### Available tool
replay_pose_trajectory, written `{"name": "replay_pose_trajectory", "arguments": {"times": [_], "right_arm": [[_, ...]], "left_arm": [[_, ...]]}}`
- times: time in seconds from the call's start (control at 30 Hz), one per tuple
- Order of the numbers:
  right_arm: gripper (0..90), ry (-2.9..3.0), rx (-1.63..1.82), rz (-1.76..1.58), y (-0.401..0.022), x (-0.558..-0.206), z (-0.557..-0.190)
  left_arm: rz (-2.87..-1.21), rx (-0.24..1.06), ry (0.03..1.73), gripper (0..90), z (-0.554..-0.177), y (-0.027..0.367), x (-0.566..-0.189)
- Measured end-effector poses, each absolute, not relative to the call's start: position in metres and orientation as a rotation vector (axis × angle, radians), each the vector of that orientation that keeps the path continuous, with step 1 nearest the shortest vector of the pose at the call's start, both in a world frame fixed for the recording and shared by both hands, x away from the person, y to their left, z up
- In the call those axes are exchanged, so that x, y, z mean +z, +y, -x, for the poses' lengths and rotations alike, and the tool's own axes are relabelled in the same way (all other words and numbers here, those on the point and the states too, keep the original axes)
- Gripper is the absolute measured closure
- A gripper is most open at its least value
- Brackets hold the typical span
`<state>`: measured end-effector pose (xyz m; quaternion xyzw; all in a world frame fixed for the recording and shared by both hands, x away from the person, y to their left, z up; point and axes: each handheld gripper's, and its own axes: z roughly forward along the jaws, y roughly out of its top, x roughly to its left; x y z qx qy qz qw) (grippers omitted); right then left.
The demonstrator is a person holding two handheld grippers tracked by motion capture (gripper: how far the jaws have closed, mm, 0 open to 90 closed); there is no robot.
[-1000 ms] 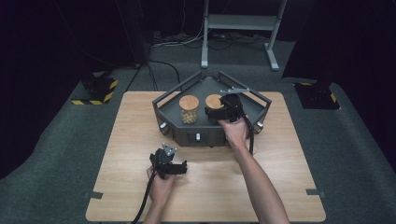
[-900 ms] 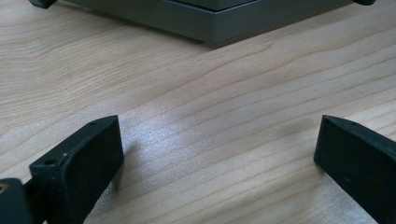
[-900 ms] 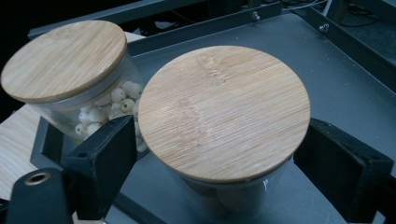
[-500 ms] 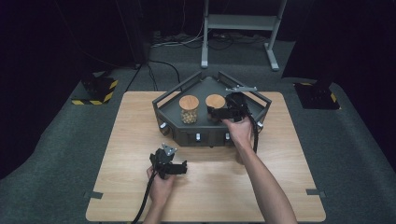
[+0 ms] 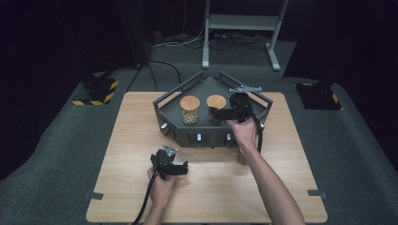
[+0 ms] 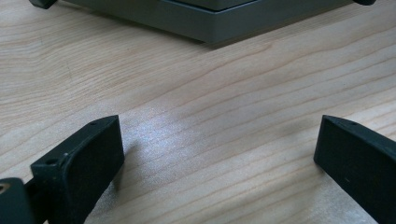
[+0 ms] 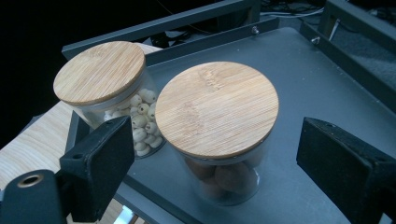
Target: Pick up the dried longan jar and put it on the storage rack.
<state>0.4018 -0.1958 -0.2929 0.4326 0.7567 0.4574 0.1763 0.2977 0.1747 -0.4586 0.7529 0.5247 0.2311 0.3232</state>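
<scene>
My right gripper (image 5: pixel 217 112) hangs over the right half of the dark grey, angular metal tray (image 5: pixel 263 101), which stands at the far middle of the light wooden table (image 5: pixel 117 140). Its jaws have just been opening, and they now stand wide on either side of the clear glass jar with a round bamboo lid and brown pieces inside (image 7: pixel 217 112). In the right gripper view the pads are clear of the glass on both sides, so nothing is held. That jar stands upright on the tray floor, right of centre, lid on. Just to its left, close beside it, stands a second clear glass jar with a round bamboo lid, filled with pale round beads (image 7: pixel 100 73), also upright and lidded. From above, the two lids sit side by side, the beaded jar to the left.

My left gripper (image 5: pixel 183 169) lies low over the near middle of the table, well apart from the tray. Its jaws are spread wide with only bare wood grain between them. The tray's near wall crosses the top of the left gripper view.
</scene>
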Motion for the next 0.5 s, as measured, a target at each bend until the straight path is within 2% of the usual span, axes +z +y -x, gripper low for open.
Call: {"name": "replay_pose_trajectory", "arguments": {"times": [0.5], "right_arm": [[10.1, 2.107, 1.306, -1.212, -0.208, -0.284, -0.394]], "left_arm": [[-1.977, 0.606, 1.376, 1.6, -0.298, 0.175, -0.458]]}}
